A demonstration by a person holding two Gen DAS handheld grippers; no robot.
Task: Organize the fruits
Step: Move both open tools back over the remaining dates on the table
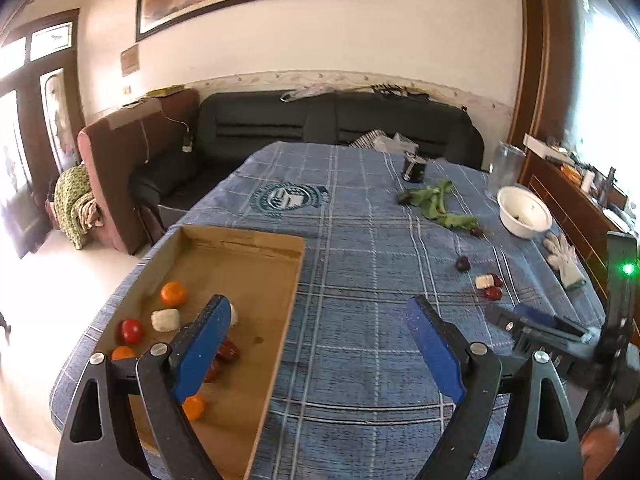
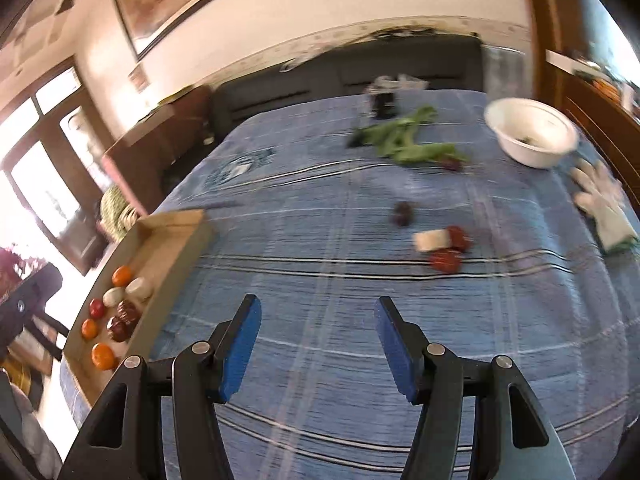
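1. Both grippers point down at a slant over the blue checked tablecloth (image 2: 320, 216), and nothing is between their blue pads.
2. Left gripper (image 1: 318, 312) has its jaws spread wide; its left finger (image 1: 204, 344) hangs over the cardboard tray (image 1: 280, 296), its right finger over bare cloth.
3. Right gripper (image 2: 318, 312) has its jaws about half apart and empty, above bare cloth beside the tray.
4. Fruits in the tray: 3 oranges, for example this orange (image 1: 173, 294), 1 red tomato (image 1: 131, 330), pale pieces and dark red fruits.
5. Fruits on the cloth: 1 dark plum (image 2: 402, 213), 1 pale piece (image 2: 431, 239) touching 2 red fruits (image 2: 446, 260).
6. Green leaves (image 2: 404, 140), 1 white bowl (image 2: 532, 152) and 1 white glove (image 2: 604, 204) lie farther back.
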